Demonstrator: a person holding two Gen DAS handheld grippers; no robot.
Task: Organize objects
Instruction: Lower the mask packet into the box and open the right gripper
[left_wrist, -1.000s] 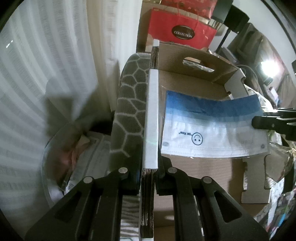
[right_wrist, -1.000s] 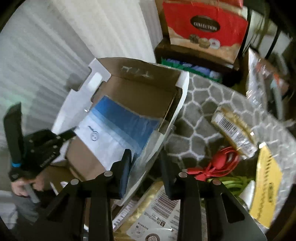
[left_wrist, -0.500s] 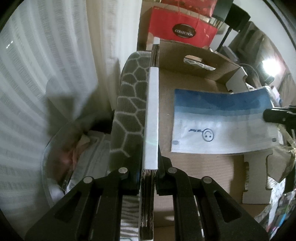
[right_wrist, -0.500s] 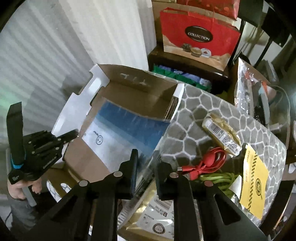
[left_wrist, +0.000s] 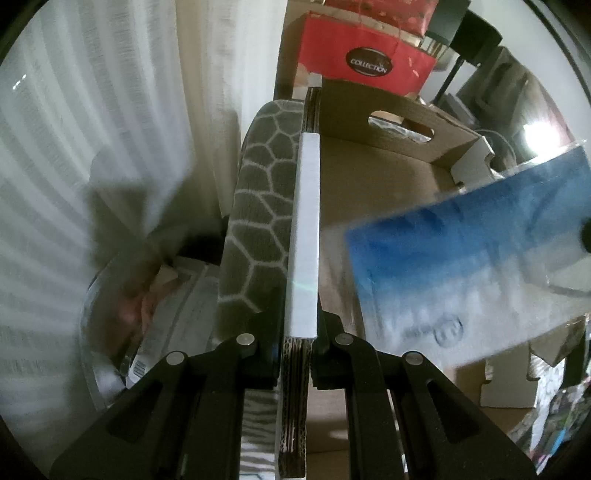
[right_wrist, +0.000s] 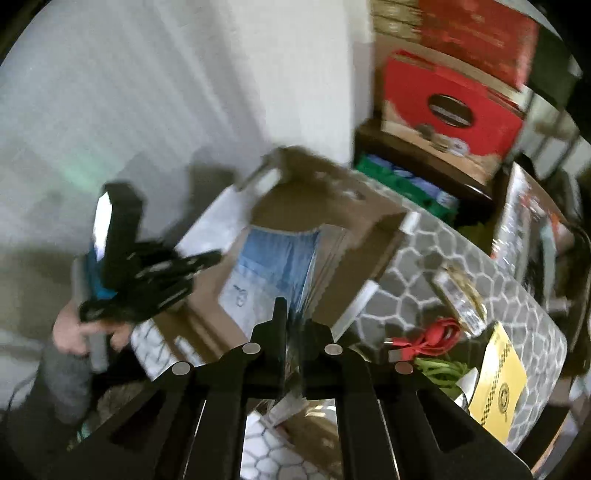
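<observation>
My left gripper (left_wrist: 297, 332) is shut on the near wall of an open cardboard box (left_wrist: 384, 177), clamping its white-edged rim. My right gripper (right_wrist: 293, 325) is shut on a blue-and-white plastic packet with a smiley print (right_wrist: 273, 269). It holds the packet lifted and tilted above the box. The packet (left_wrist: 461, 273) hangs blurred at the right of the left wrist view. The box (right_wrist: 317, 199) stands on a grey hexagon-patterned mat (right_wrist: 461, 266). The left gripper (right_wrist: 199, 264) shows at the box's left side in the right wrist view.
A red gift bag (left_wrist: 362, 62) stands behind the box. On the mat lie a red cable (right_wrist: 428, 336), green cord (right_wrist: 439, 369), a yellow card (right_wrist: 495, 384) and a wrapped pack (right_wrist: 461, 299). White curtain (left_wrist: 92, 147) at left; a bin with papers (left_wrist: 155, 314) below.
The right gripper has lifted the packet up and to the right, out of the box, tilting it. The left gripper still holds the box wall.
</observation>
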